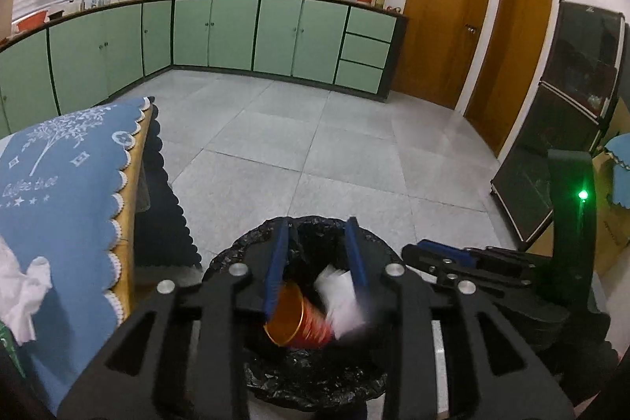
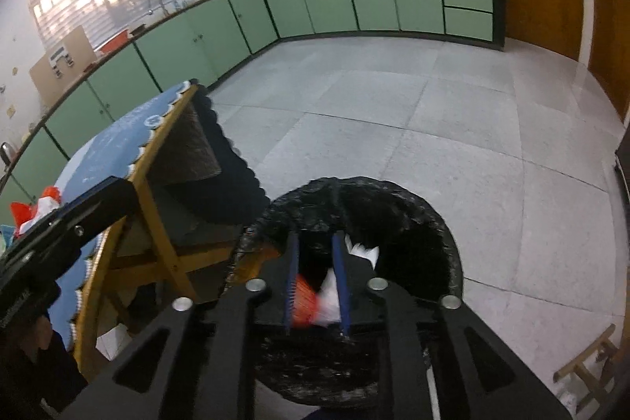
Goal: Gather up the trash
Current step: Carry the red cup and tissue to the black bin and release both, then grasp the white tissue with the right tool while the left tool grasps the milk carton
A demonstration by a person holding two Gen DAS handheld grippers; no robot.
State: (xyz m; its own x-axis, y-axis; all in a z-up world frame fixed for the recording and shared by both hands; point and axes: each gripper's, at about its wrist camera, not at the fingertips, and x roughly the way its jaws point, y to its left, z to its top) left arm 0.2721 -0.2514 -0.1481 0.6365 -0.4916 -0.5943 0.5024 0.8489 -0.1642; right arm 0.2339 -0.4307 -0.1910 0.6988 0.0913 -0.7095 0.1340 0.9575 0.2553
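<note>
A bin lined with a black bag (image 1: 252,254) stands on the floor right under both grippers; it also shows in the right wrist view (image 2: 433,219). Inside it lie a red paper cup (image 1: 299,321) and blurred white paper (image 1: 342,302); the right wrist view shows the cup (image 2: 305,302) and the white paper (image 2: 328,298) too. My left gripper (image 1: 319,235) is open and empty over the bin mouth. My right gripper (image 2: 315,243) is open over the bin, its fingers parted with nothing pinched. The right gripper shows from the side in the left wrist view (image 1: 453,258).
A table with a blue scalloped cloth (image 1: 71,176) stands at the left, with crumpled white tissue (image 1: 19,290) on it. Red and white trash (image 2: 35,211) lies on the table in the right wrist view. A black cabinet (image 1: 567,121) stands at the right, a wooden stool (image 2: 586,369) by the bin.
</note>
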